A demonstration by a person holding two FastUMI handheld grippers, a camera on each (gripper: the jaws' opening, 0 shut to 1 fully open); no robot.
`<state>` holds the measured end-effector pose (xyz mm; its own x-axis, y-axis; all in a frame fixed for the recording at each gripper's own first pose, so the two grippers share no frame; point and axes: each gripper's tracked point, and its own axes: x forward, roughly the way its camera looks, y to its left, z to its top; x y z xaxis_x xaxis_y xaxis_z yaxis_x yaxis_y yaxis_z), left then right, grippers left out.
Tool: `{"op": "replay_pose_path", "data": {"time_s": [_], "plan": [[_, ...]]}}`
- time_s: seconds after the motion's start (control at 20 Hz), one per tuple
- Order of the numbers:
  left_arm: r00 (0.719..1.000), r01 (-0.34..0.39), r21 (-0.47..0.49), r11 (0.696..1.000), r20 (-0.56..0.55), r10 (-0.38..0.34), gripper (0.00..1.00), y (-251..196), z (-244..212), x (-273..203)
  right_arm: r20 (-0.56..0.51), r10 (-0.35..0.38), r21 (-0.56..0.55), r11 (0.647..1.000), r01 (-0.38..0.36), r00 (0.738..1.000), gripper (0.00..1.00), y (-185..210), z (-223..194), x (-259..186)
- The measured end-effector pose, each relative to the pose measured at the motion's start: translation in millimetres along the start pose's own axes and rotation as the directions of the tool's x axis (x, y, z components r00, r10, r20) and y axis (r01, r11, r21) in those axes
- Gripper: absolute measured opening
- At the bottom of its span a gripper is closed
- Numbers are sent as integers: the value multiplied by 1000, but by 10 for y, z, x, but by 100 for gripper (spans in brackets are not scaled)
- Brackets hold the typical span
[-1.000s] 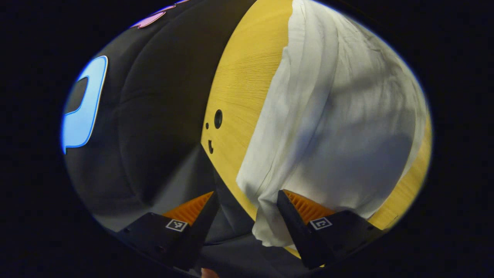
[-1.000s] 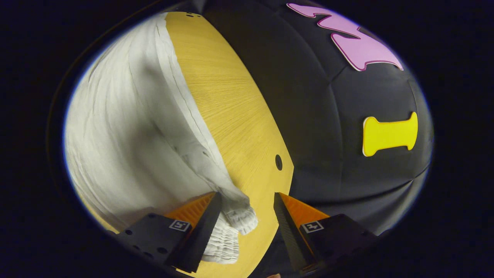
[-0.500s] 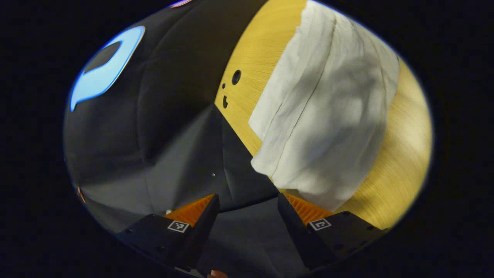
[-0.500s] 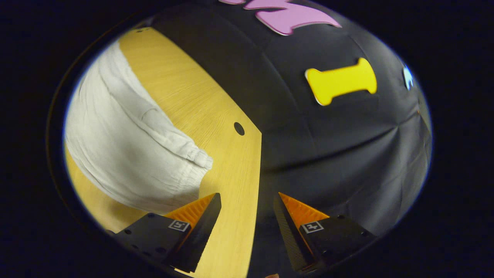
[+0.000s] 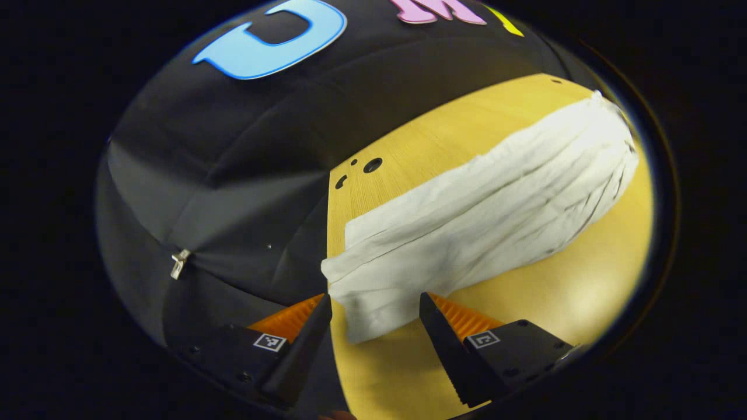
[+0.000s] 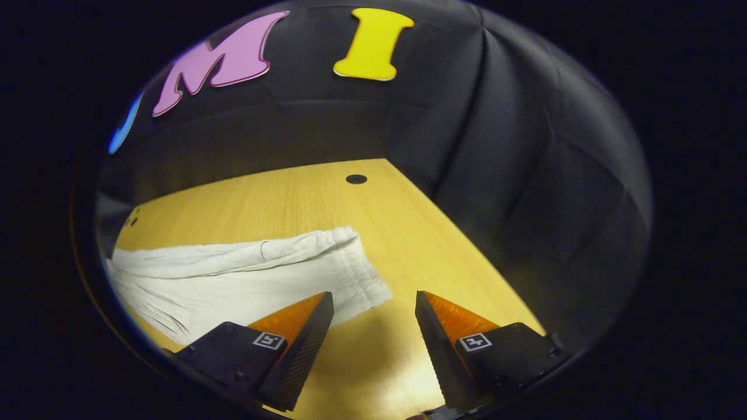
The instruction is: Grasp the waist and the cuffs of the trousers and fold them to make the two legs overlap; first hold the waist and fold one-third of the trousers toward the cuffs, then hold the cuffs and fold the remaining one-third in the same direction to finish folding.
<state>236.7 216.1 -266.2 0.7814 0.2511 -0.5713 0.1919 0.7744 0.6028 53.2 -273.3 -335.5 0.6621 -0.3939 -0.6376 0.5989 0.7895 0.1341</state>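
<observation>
The trousers [image 5: 478, 227] are laid flat on the table [image 5: 583, 291] as one long narrow strip. In the left gripper view, two layered edges are seen at the cuff end, so the legs are judged to be already overlapped. In the right gripper view, the gathered waist [image 6: 356, 274] is seen at the other end of the strip. No fold along the length is visible; both one-third folds are judged to be still outstanding, starting with the waist fold toward the cuffs.

The left gripper [image 5: 373, 318] is held with its jaws wide apart, and nothing is gripped. The cuff end [image 5: 362, 291] is framed between the fingers, but contact cannot be confirmed. The right gripper [image 6: 373, 315] is likewise spread wide and holds nothing; the waist lies just beyond its left finger, apart from it.

Count of items:
- Trousers: one pair.
- Grippers: two, each seen in its own view.
- Table: one, with one round hole [image 6: 356, 179] seen near the far edge in the right gripper view, and one round hole with two smaller marks seen in the left gripper view.
</observation>
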Motion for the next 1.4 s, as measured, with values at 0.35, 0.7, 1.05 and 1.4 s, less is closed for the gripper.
{"op": "replay_pose_path", "data": {"time_s": [0.35, 0.7, 1.05, 1.4], "plan": [[982, 173, -504, 846, 156, -108, 97, -382, 269, -248, -72, 78, 405, 914, -42, 994, 92, 225, -292, 210], [963, 265, -726, 635, 229, -141, 96, -449, 344, -321, -68, 57, 502, 864, -15, 996, 92, 258, -136, 504], [961, 269, -805, 529, 192, -197, 96, -551, 178, -263, -95, 37, 543, 840, 20, 995, 53, 211, -212, 622], [955, 238, -911, 337, 156, -253, 96, -670, -32, -131, 1, 23, 483, 875, -21, 1000, 13, 216, -24, 548]]}}
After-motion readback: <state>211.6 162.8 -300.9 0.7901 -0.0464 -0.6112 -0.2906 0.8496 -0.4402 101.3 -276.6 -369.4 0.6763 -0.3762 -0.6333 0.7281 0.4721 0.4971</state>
